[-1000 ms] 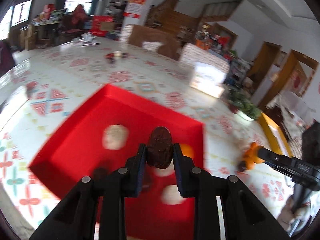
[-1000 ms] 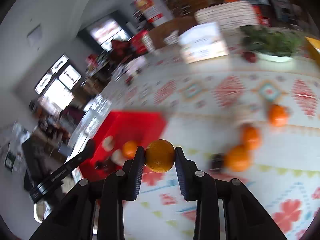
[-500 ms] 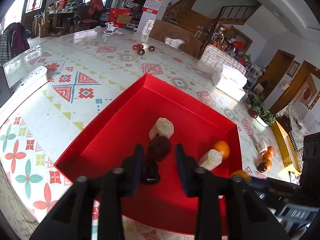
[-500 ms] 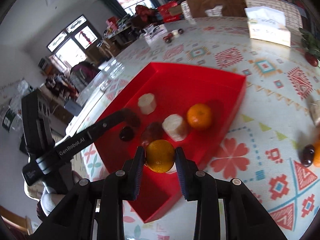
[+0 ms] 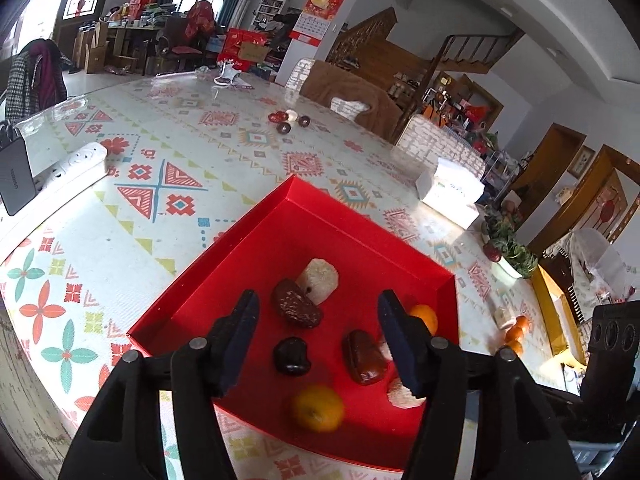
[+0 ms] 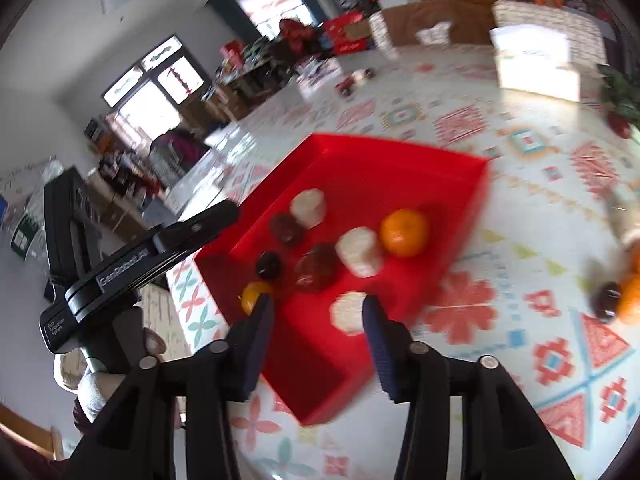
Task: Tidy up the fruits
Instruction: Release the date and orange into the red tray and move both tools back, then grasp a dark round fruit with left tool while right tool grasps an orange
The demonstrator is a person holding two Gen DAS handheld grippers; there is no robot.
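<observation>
A red tray [image 5: 256, 220] [image 6: 360, 152] lies on the patterned table. In it are dark dates [image 5: 297, 309] [image 5: 291, 355] [image 5: 363, 357], pale chunks [image 5: 320, 275] and two oranges [image 5: 318, 408] [image 5: 425, 316]. My left gripper [image 5: 318, 318] is open and empty above the tray's near part. My right gripper [image 6: 318, 312] is open and empty over the tray's near corner, with an orange [image 6: 254, 294] by its left finger, a pale chunk [image 6: 348, 312] between the fingers, and another orange [image 6: 404, 232] farther in.
More oranges and a dark fruit [image 6: 606, 302] lie on the table right of the tray [image 5: 514, 334]. A white tissue box [image 5: 450, 196], a potted plant [image 5: 508, 246], a white power strip [image 5: 70, 166] and small fruits [image 5: 286, 120] stand farther out.
Both grippers opened. The left one dropped its dark date into the tray; the right one dropped its orange into the tray's near corner.
</observation>
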